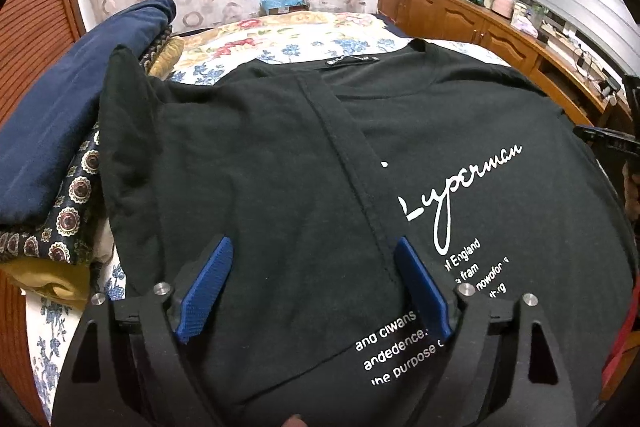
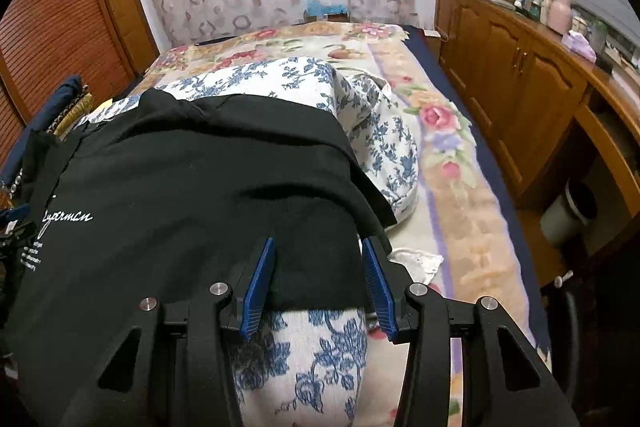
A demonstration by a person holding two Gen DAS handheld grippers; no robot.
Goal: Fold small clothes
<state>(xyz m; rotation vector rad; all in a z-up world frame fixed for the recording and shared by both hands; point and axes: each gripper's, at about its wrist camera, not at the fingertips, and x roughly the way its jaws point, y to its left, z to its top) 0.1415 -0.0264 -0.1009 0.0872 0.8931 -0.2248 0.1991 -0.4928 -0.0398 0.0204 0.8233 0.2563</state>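
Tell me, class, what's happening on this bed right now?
A person with a gripper in each hand is folding a black T-shirt on the bed. One side is already folded over the print. The left gripper is open above that fold; the right gripper straddles the unfolded side's edge without pinching it.

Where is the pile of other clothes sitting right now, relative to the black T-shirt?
In the left wrist view, the pile of clothes, topped by a navy garment, sits at the left edge of the bed, touching the black T-shirt on its left side.
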